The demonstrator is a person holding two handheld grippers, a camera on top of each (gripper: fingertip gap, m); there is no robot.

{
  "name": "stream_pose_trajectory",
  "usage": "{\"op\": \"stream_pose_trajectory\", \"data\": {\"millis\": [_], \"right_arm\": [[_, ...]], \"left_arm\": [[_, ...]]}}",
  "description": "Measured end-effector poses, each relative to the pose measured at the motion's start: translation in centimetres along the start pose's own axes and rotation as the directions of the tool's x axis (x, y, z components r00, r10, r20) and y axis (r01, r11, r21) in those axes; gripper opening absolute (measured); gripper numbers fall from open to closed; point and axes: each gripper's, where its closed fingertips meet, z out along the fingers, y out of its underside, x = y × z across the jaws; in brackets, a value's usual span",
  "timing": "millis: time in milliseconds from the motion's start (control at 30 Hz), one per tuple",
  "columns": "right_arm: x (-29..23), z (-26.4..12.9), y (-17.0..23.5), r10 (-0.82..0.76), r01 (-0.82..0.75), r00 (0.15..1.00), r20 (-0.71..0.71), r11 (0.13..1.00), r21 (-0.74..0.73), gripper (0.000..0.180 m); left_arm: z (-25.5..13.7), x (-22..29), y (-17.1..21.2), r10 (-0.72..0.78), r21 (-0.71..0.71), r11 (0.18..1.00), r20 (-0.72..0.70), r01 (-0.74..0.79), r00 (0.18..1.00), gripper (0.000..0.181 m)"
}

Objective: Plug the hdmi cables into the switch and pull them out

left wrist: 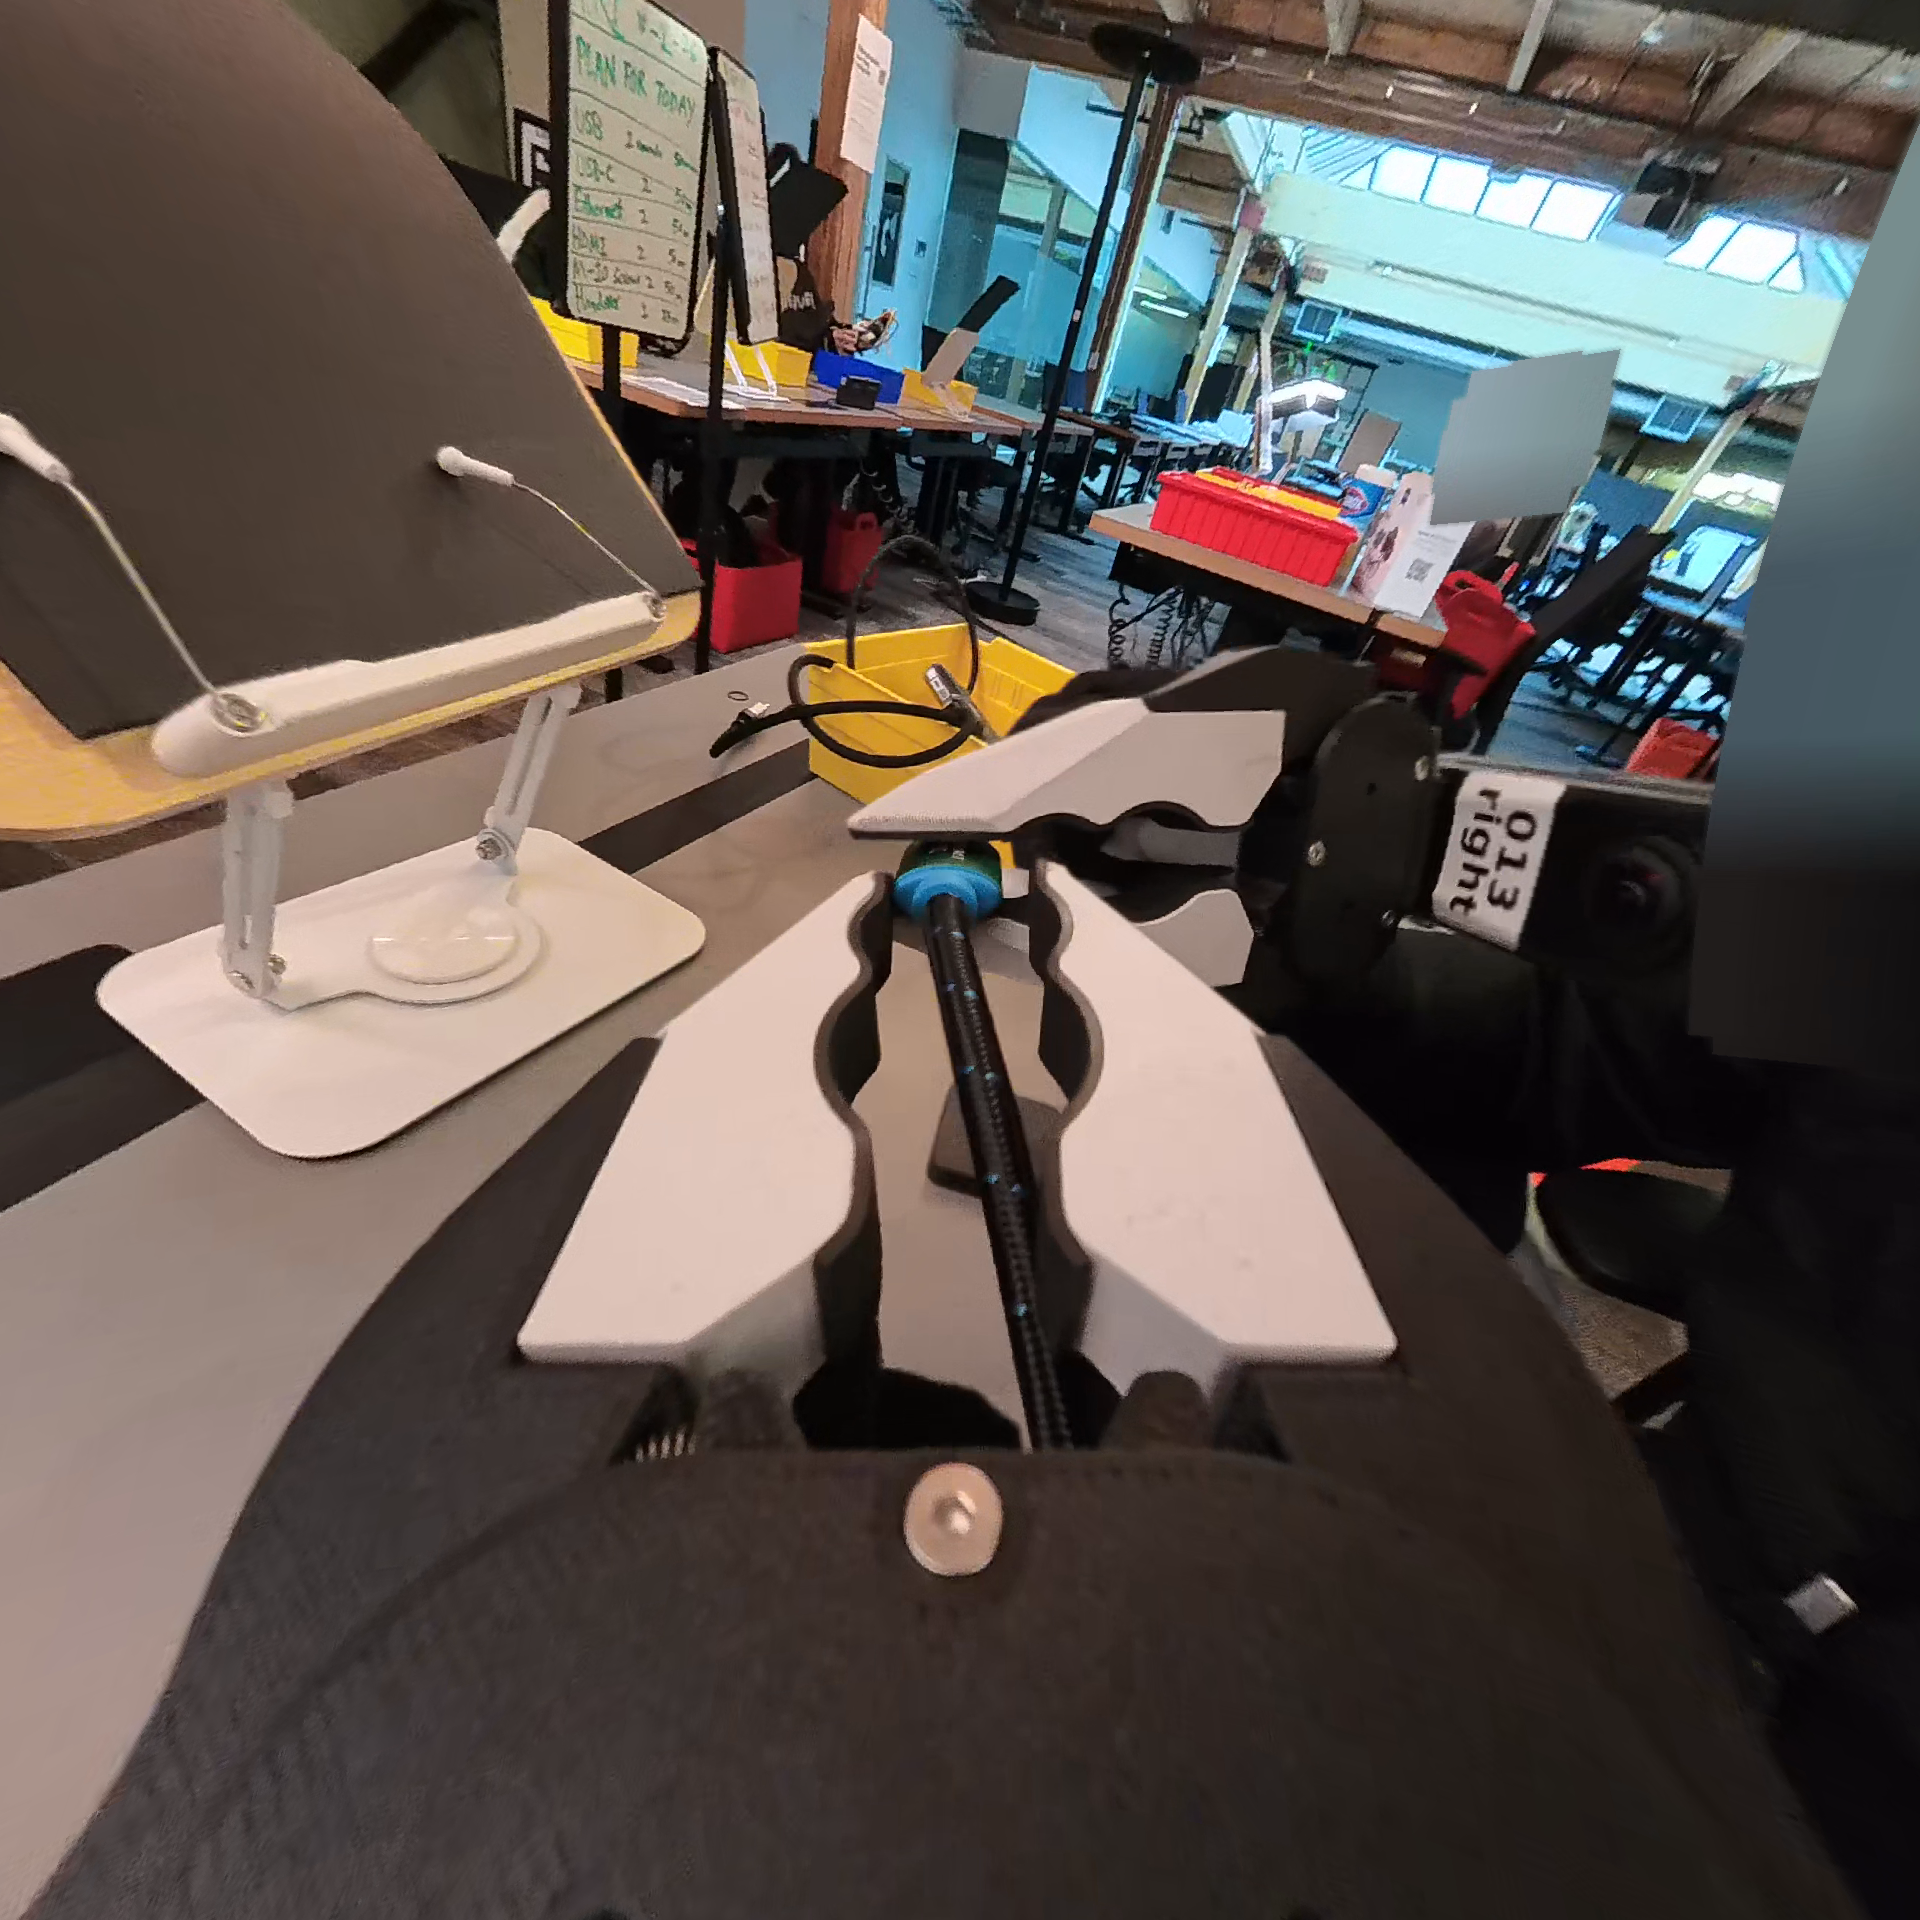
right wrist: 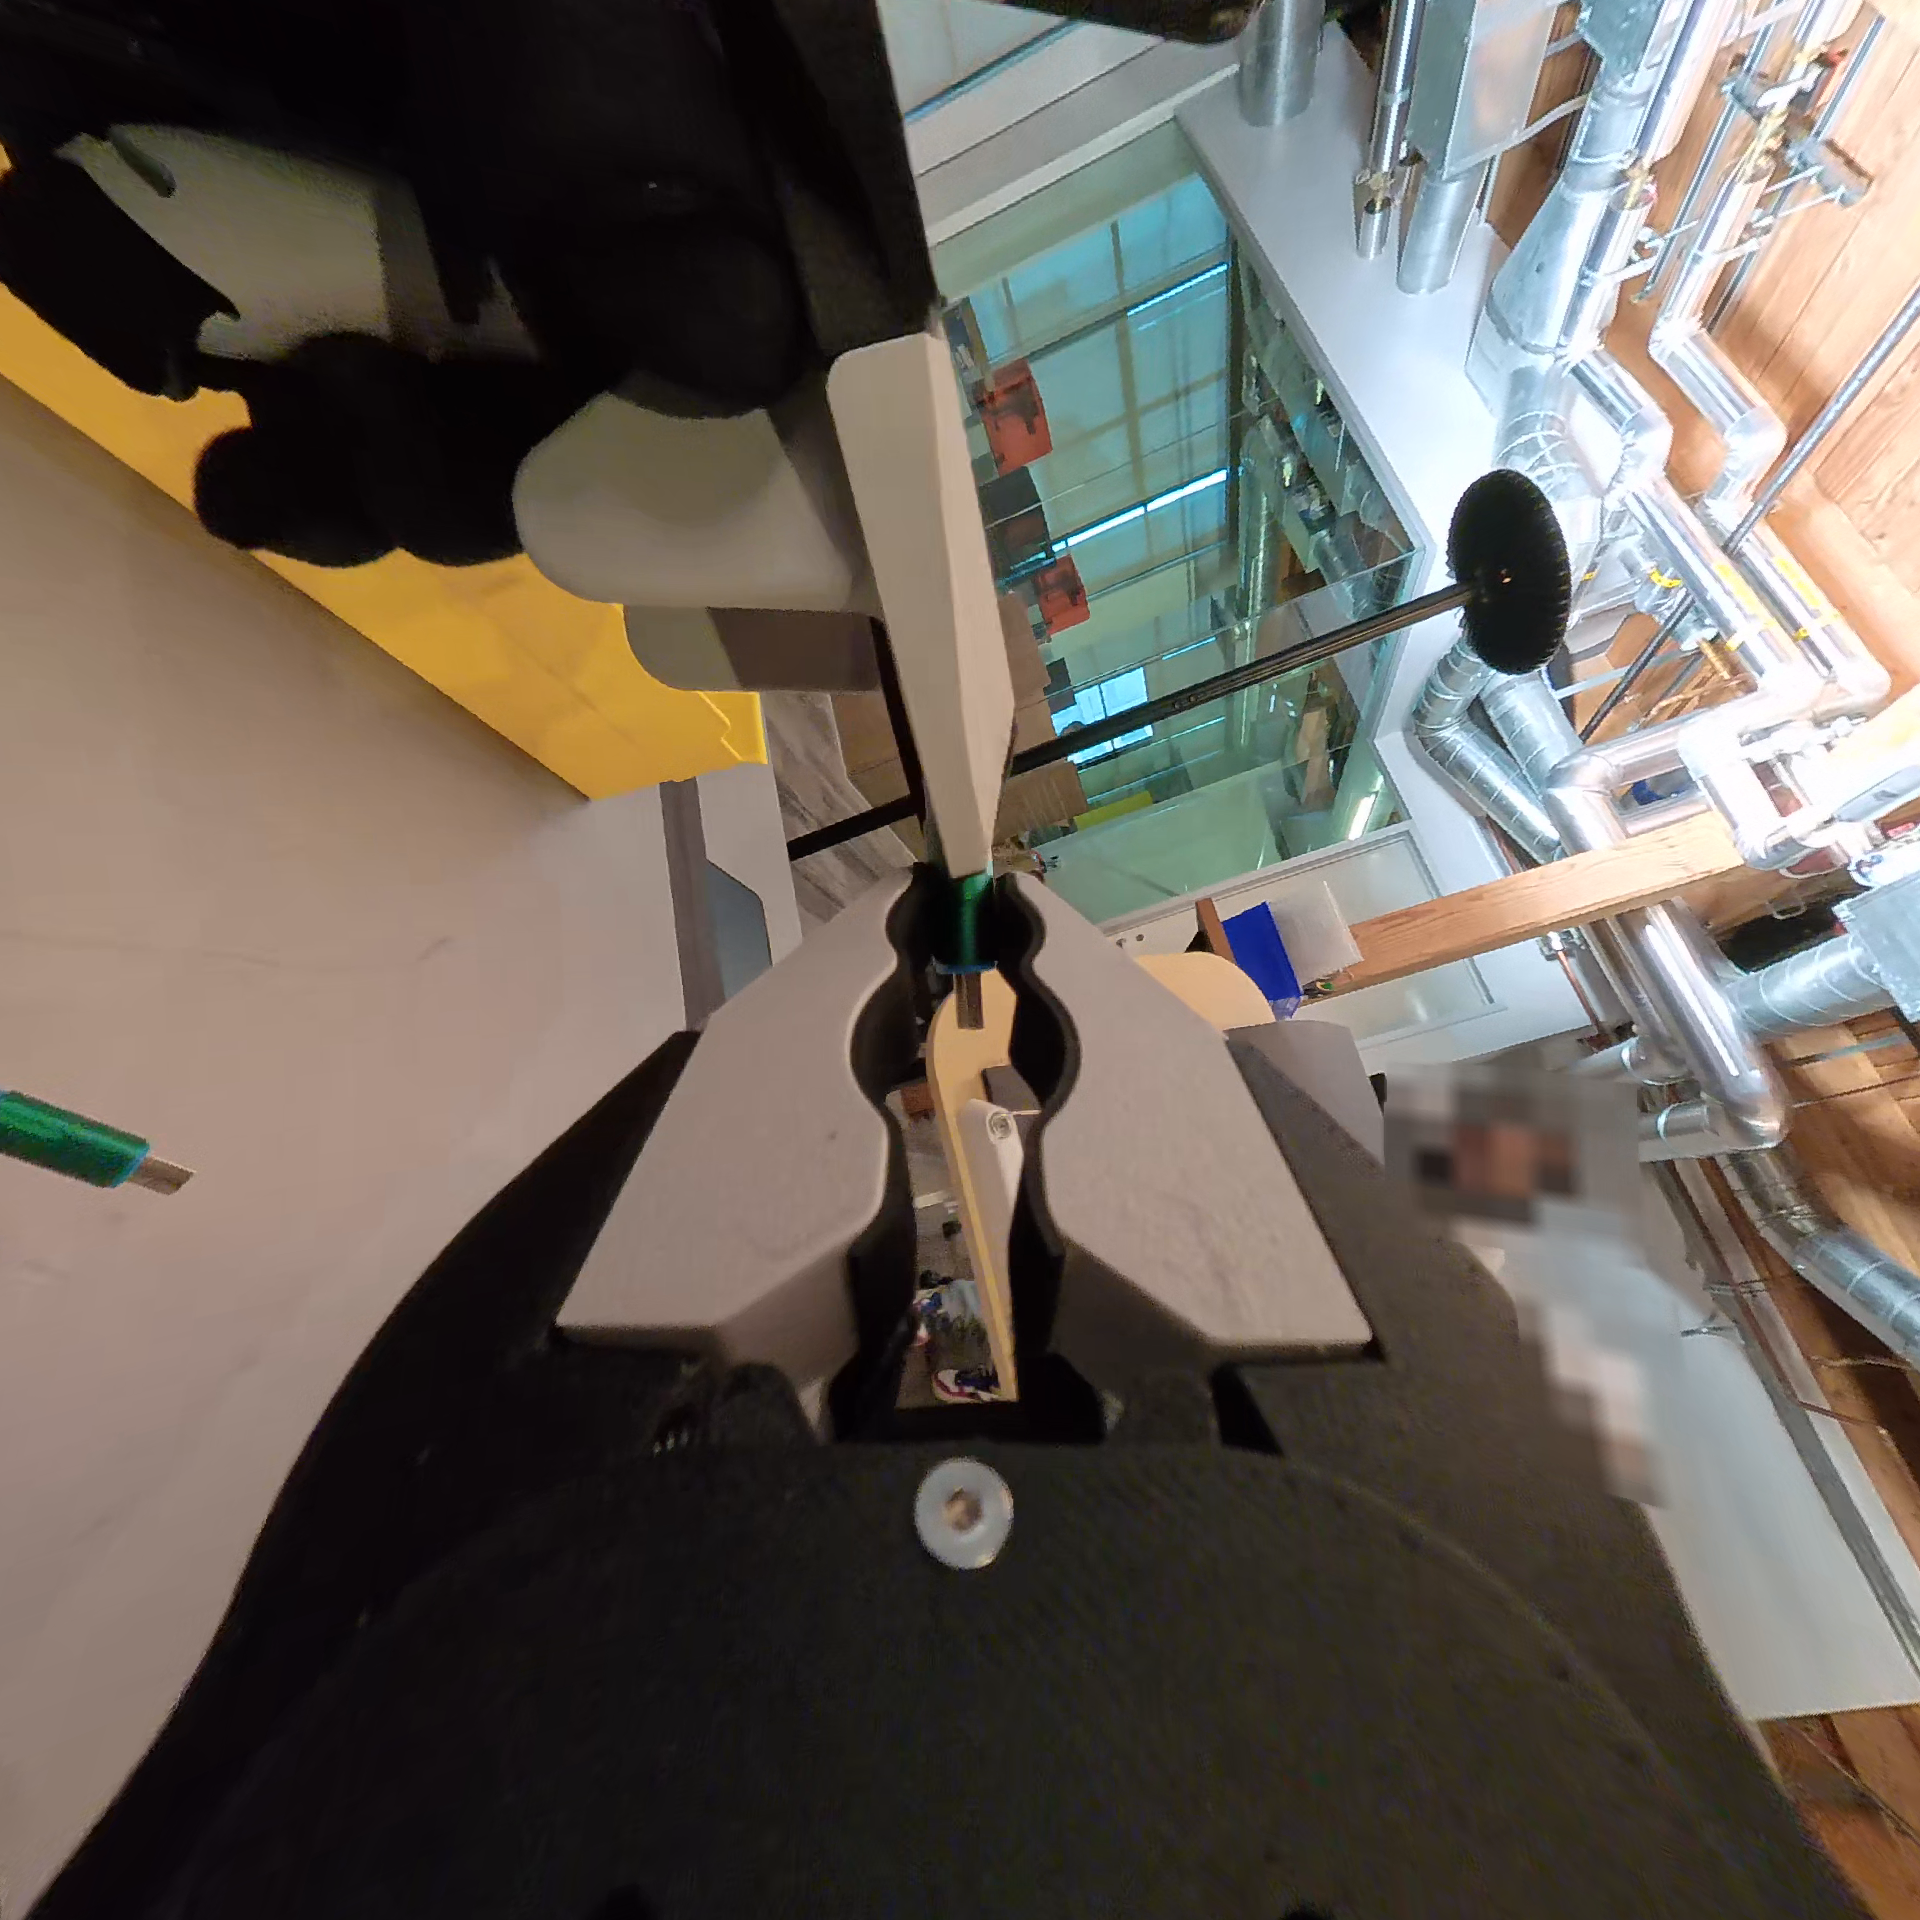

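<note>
A green HDMI plug (left wrist: 948, 864) with a blue collar sits between the tips of my left gripper (left wrist: 961, 883), which is shut on it. Its black braided cable (left wrist: 992, 1132) runs back between the fingers toward the camera. My right gripper (left wrist: 1023, 847) comes in from the right and closes on the same plug. In the right wrist view my right gripper (right wrist: 961, 914) is shut on the green plug (right wrist: 964, 920), whose metal tip (right wrist: 971, 1006) points toward the camera. The left gripper's white finger (right wrist: 935, 582) reaches in from above. A second green plug (right wrist: 78, 1143) lies on the table. I cannot make out the switch.
A white stand (left wrist: 416, 997) holding a dark board (left wrist: 270, 416) stands on the grey table (left wrist: 156, 1351) at left. A yellow bin (left wrist: 935, 717) with black cables sits behind the grippers. A small dark flat object (left wrist: 961, 1148) lies under the cable. A person stands at right. Less than 4 cm separates the two grippers' tips.
</note>
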Motion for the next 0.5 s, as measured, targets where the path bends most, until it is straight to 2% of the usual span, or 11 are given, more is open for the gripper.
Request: {"op": "stream_pose_trajectory", "data": {"millis": [200,500], "right_arm": [[0.14,-0.02,-0.1,-0.03,0.03,0.999,-0.028,1.0,-0.003,0.009],[0.01,0.13,-0.13,-0.01,0.01,1.0,-0.004,1.0,0.015,0.009]], "left_arm": [[-0.06,0.03,-0.24,-0.061,0.025,0.998,-0.015,0.061,0.998,0.023],[-0.15,-0.31,-0.04,-0.012,0.0,1.0,0.039,0.012,0.999,0.019]]}}
